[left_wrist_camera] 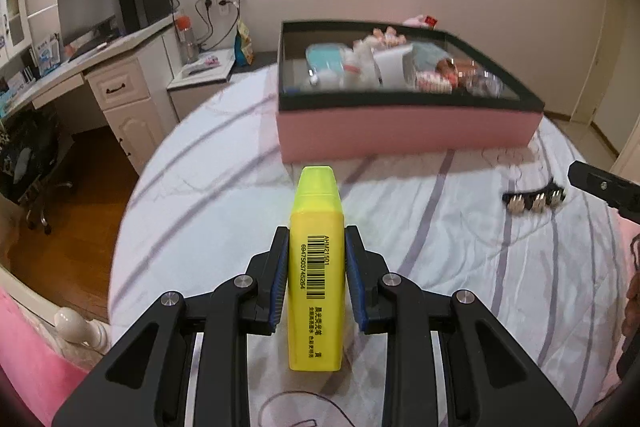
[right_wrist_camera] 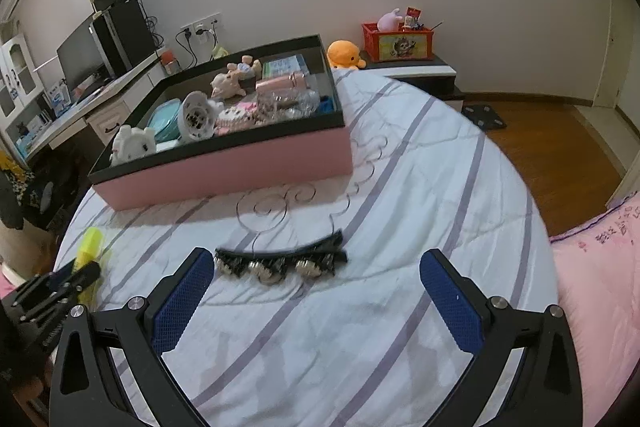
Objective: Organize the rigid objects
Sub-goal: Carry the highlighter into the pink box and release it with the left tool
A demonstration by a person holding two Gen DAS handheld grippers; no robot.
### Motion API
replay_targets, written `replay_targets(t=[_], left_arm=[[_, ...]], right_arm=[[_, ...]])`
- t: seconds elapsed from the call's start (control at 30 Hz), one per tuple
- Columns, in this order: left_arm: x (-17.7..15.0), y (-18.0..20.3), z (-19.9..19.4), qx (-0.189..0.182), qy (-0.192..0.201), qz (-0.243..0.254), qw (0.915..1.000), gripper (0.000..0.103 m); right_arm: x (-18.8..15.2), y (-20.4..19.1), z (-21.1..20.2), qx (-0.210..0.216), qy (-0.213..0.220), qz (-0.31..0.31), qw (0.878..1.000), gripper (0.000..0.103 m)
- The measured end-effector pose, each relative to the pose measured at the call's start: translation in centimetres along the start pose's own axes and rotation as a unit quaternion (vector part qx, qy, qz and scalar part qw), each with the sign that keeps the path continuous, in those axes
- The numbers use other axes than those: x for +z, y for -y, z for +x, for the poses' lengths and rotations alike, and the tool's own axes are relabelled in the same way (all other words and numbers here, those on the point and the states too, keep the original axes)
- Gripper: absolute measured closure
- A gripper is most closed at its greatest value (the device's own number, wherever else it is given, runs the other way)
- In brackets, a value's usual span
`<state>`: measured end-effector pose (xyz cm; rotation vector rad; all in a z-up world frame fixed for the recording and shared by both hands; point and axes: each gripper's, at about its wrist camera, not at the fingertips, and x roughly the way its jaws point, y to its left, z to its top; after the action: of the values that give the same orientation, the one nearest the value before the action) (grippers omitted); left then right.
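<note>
On your bed [right_wrist_camera: 400,187]: one box [right_wrist_camera: 240,171], one highlighter [left_wrist_camera: 316,267], one hair clip [right_wrist_camera: 280,261]. Your left gripper [left_wrist_camera: 316,279] pinches the highlighter, cap toward the box. Your right gripper [right_wrist_camera: 320,303] gapes wide, holding nothing, clip just beyond its fingertips.

On the bed [right_wrist_camera: 400,187], the hair clip [right_wrist_camera: 280,261] lies before the box [right_wrist_camera: 224,175], highlighter [left_wrist_camera: 316,267] to its left

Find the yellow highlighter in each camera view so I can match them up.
Left wrist: yellow highlighter at centre bottom, clamped in the left gripper.
Right wrist: highlighter at lower left, cap poking out.
Shared landmark: pink box on the bed.
</note>
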<state>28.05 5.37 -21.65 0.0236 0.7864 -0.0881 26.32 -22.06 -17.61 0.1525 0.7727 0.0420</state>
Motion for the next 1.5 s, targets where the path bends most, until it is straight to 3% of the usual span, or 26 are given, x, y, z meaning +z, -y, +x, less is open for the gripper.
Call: replay_targets(t=[0.2,0.33,0.5,0.53,0.63,0.7,0.73,0.77,0.87,1.13,1.37,1.43,1.47,1.5], left_arm=[[3.0,-0.9,-1.3,-0.010,0.032,-0.002,0.9994,0.076],[7.1,-0.7,-1.7,-0.026,0.058,0.014,0.9979,0.076],[10.6,0.3,-0.1,-0.040,0.053,0.030,0.9974,0.076],[10.8,0.5,0.2,-0.037,0.053,0.035,0.9973,0.076],[11.1,1.0,1.1,-0.043,0.046,0.039,0.9973,0.076],[11.2,1.4,1.7,-0.040,0.041,0.042,0.9975,0.076],[11.3,1.4,2.1,-0.041,0.038,0.042,0.9975,0.076],[11.5,1.4,2.6,-0.044,0.032,0.042,0.9976,0.076],[12.0,1.8,3.8,-0.050,0.021,0.043,0.9976,0.076],[14.4,3.7,6.2,-0.061,0.005,0.049,0.9970,0.076],[15.4,4.4,7.1,-0.051,0.021,0.043,0.9976,0.075],[15.4,4.2,7.0,-0.045,0.022,0.038,0.9980,0.052],[15.4,4.0,7.0,-0.041,0.023,0.037,0.9982,0.027],[15.3,3.9,6.8,-0.032,0.030,0.035,0.9984,0.018]], right_arm=[[2.6,0.6,0.0,-0.022,0.015,0.002,1.000,0.000],[4.6,0.2,0.5,-0.030,0.032,-0.004,0.999,0.000],[7.4,-0.2,2.5,-0.075,0.050,-0.038,0.995,0.000],[8.0,0.0,3.7,-0.079,0.037,-0.045,0.995,0.004],[9.0,0.7,6.5,-0.066,-0.007,-0.049,0.997,0.052],[9.3,1.0,8.1,-0.057,-0.034,-0.058,0.996,0.056],[9.5,1.0,8.3,-0.052,-0.037,-0.063,0.996,0.062],[9.6,0.9,8.5,-0.051,-0.042,-0.068,0.995,0.075],[9.8,0.5,9.6,-0.019,-0.065,-0.078,0.995,0.094],[10.1,0.3,9.7,-0.015,-0.071,-0.089,0.993,0.097],[10.3,0.1,9.9,-0.018,-0.075,-0.094,0.993,0.097],[10.2,0.1,9.9,-0.018,-0.075,-0.093,0.993,0.097],[10.3,0.1,9.9,-0.018,-0.076,-0.093,0.993,0.097],[10.2,0.2,9.9,-0.018,-0.077,-0.094,0.992,0.097]])
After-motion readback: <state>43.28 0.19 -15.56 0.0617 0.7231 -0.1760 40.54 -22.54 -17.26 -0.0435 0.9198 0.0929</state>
